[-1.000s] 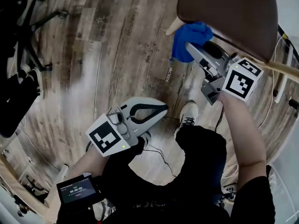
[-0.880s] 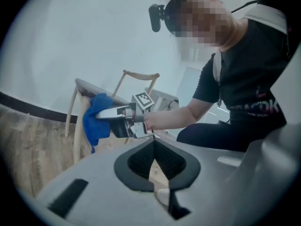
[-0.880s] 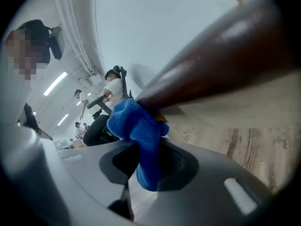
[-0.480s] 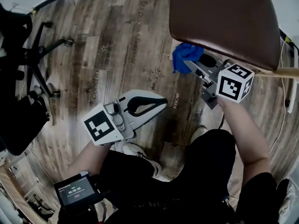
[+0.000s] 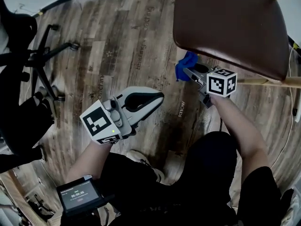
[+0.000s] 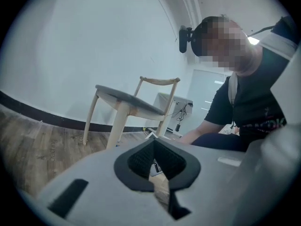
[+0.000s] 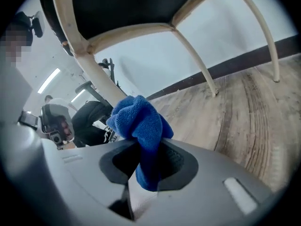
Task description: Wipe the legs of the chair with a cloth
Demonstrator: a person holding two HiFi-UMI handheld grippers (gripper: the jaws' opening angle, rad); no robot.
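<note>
The right gripper [image 7: 146, 160] is clamping its jaws on a blue cloth [image 7: 140, 122], whose bunched end is standing up out of the jaws. The cloth is lying against a pale wooden leg [image 7: 92, 71] of the chair [image 5: 230, 25], just beneath the dark seat's near edge. The left gripper [image 5: 158, 98] is hanging over the middle of the wooden floor [image 5: 117, 46], well apart from the chair, with its jaws drawn together and gripping nothing. An office chair's wheeled base [image 5: 44, 62] is standing at the floor's left edge.
</note>
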